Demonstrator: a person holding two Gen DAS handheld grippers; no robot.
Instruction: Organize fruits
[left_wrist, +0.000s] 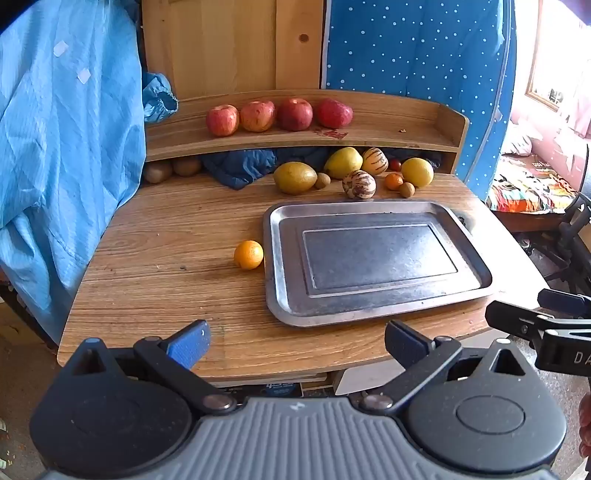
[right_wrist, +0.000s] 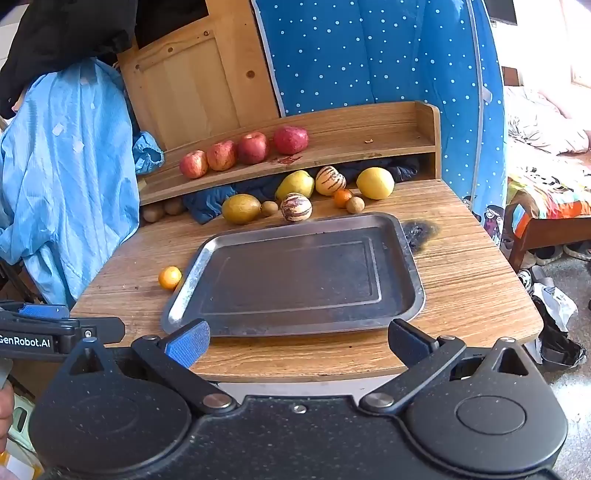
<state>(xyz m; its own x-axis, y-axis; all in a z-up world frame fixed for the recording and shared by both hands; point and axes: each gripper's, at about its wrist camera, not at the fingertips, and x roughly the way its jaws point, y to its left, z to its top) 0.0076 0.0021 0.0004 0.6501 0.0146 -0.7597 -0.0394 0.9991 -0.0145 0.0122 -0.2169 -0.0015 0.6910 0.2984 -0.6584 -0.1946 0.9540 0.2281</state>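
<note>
Beside the steel tray (left_wrist: 373, 317), a round orange (left_wrist: 248, 254).

A wood-grain desk (left_wrist: 166, 258) with a raised back shelf (left_wrist: 388, 122) stands against pale wooden panelling (left_wrist: 221, 44). A blue polka-dot screen (left_wrist: 424, 55) rises far right; light-blue cloth (left_wrist: 66, 129) hangs left. Right, a sunlit window (left_wrist: 550, 55) brightens a bed (right_wrist: 546, 199) with a colourful cover.

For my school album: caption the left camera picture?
Open left gripper faces an empty metal tray, one orange beside it.
</note>
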